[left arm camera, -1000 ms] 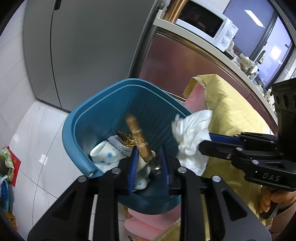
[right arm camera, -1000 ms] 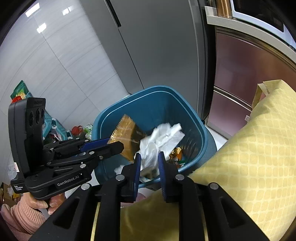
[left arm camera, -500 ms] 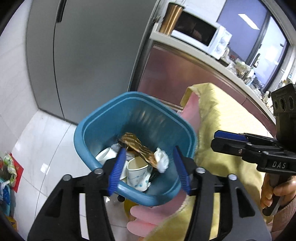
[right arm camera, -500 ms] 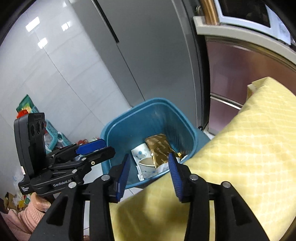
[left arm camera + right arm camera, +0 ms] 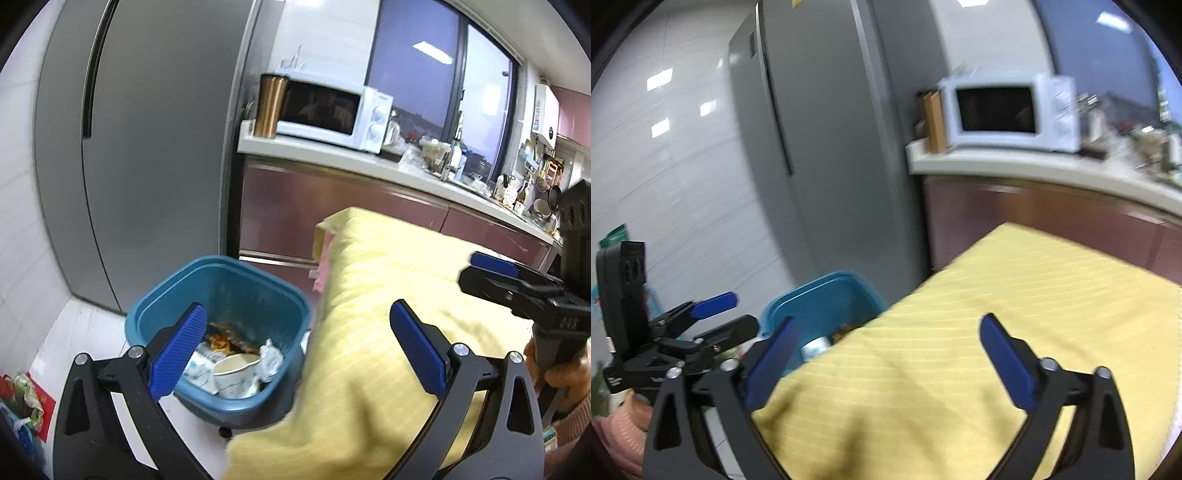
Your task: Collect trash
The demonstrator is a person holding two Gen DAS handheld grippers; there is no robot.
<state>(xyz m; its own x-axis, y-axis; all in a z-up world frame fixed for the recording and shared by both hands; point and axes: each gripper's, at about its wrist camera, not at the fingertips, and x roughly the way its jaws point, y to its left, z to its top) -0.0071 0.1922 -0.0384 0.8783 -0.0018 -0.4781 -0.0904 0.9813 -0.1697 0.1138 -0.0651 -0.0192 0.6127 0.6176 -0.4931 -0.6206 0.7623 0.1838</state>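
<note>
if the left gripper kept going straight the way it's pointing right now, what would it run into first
Most likely the yellow cloth, near its edge beside the blue bin; depth is unclear. The left gripper is opening, with nothing between its fingers.

A home kitchen: fridge (image 5: 147, 155), microwave (image 5: 332, 114) on a cluttered counter (image 5: 406, 166).

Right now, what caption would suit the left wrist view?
Left gripper fingers opening, empty, above a blue bin holding paper cups and wrappers.
</note>
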